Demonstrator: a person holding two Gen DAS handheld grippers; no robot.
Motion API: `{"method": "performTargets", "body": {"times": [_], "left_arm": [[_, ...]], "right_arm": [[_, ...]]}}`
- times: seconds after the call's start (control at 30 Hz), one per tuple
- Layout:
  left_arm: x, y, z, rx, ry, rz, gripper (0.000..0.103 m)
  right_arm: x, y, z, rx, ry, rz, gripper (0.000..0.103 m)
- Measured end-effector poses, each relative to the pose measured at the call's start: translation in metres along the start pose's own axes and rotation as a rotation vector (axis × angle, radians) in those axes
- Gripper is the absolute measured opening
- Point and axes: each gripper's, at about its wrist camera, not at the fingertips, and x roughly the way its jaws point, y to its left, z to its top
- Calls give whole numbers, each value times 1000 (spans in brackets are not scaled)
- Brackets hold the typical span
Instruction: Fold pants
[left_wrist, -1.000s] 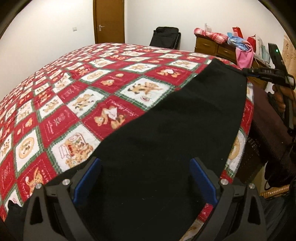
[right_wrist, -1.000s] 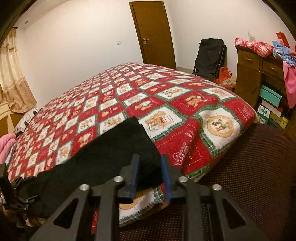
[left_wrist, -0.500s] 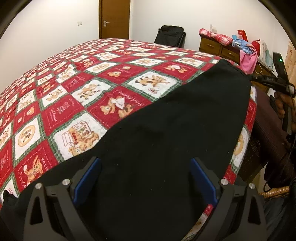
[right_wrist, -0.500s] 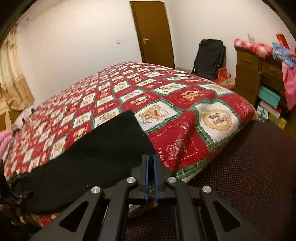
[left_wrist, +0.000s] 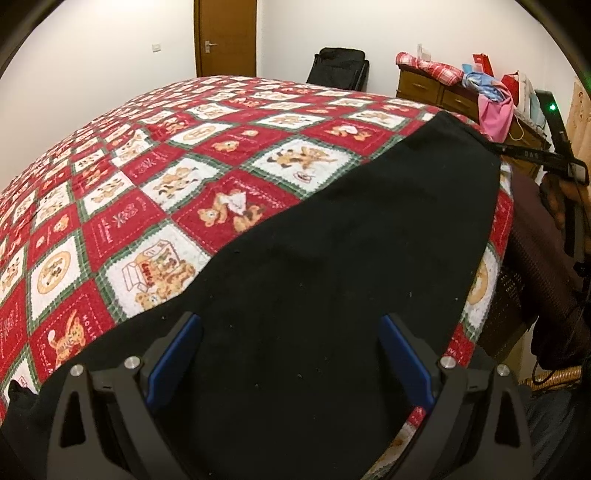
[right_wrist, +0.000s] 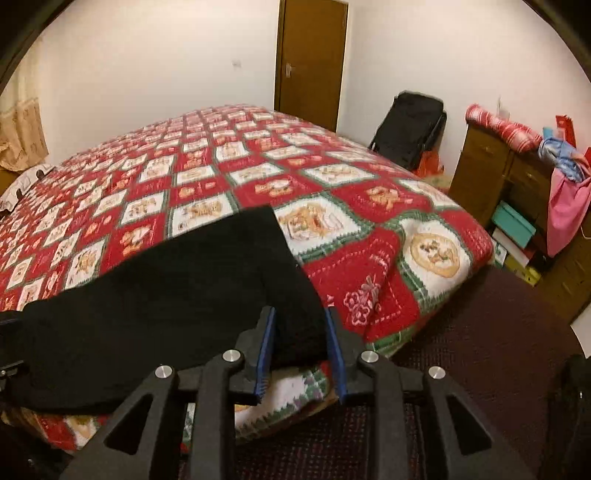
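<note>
The black pants (left_wrist: 332, 277) were spread along the quilt (left_wrist: 147, 177) edge, toward 6 o'clock. The left gripper (left_wrist: 290, 354) was held wide apart, the right gripper (right_wrist: 299, 347) partly parted around the end; re-clamping seemed needed

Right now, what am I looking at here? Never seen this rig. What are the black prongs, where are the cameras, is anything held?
There is no robot. A person holds a two-finger gripper in each hand, and each has a fisheye camera looking along its fingers, hence the bulging pictures.

In the left wrist view, the left gripper is wide open over black pants laid flat on a bed with a red teddy-bear quilt. The right gripper shows at far right, near the pants' far corner.

In the right wrist view, the right gripper is partly open, its blue pads either side of the pants' corner at the bed's edge. It grips nothing firmly.

A dresser stands behind.
</note>
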Motion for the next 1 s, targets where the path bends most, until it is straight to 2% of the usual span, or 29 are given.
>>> {"method": "performTargets", "body": {"times": [0.23,0.37,0.47,0.53,0.67,0.77,0.87,1.0], "left_arm": [[0,0,1,-6,11,4,99],[0,0,1,-5,16,10,99],[-1,1,1,-11,15,11,99],[-1,2,1,-9,17,21,99],[-3,3,2,-18,9,26,99],[-3,4,2,-26,9,25,99],[-3,2,2,-18,11,28,99],[-3,3,2,-23,7,22,99]], "right_arm": [[-3,-2,0,-11,10,15,32],[-9,-3,1,-17,4,45,32],[-9,-10,-4,24,18,86,33],[-12,-19,-7,85,20,132,33],[-16,-48,-18,318,45,356,33],[-12,-52,-25,382,56,460,33],[1,-54,-30,461,92,518,33],[13,-58,-38,547,110,541,33]]}}
